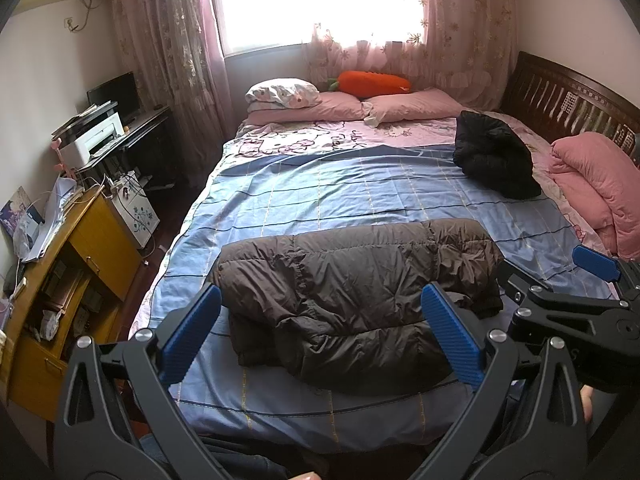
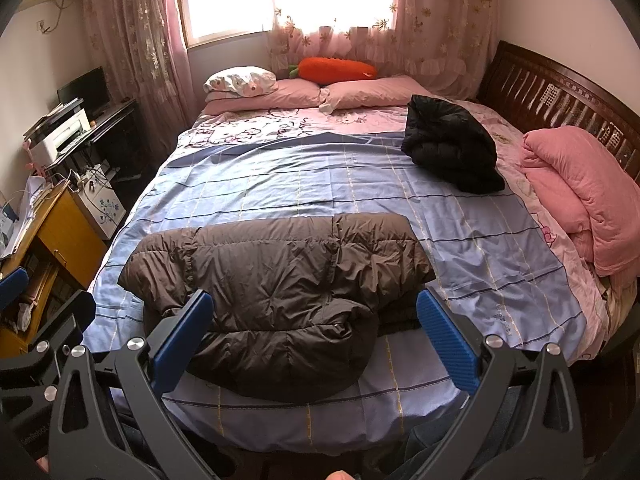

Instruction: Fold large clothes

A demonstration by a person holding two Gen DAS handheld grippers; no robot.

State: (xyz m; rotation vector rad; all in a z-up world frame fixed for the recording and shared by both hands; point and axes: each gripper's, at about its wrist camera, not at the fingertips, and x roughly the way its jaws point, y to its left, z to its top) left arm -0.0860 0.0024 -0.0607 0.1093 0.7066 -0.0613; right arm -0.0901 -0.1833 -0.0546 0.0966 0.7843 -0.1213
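Note:
A brown puffer jacket (image 1: 352, 300) lies folded into a thick bundle on the blue checked sheet (image 1: 340, 196) near the bed's front edge; in the right wrist view the jacket (image 2: 280, 300) sits centre-left. My left gripper (image 1: 320, 336) hovers above the jacket's near edge, jaws wide apart, holding nothing. My right gripper (image 2: 316, 340) is likewise open above the jacket's front, empty. The right gripper also shows at the left wrist view's right edge (image 1: 560, 300). A black jacket (image 1: 494, 154) lies crumpled at the far right of the bed.
Pink pillows (image 1: 340, 106) and an orange carrot cushion (image 1: 374, 82) lie at the far end under the window. A folded pink quilt (image 1: 596, 188) sits by the wooden bed rail (image 1: 568, 100). A yellow cabinet (image 1: 64, 272) and a desk with a printer (image 1: 94, 138) stand left.

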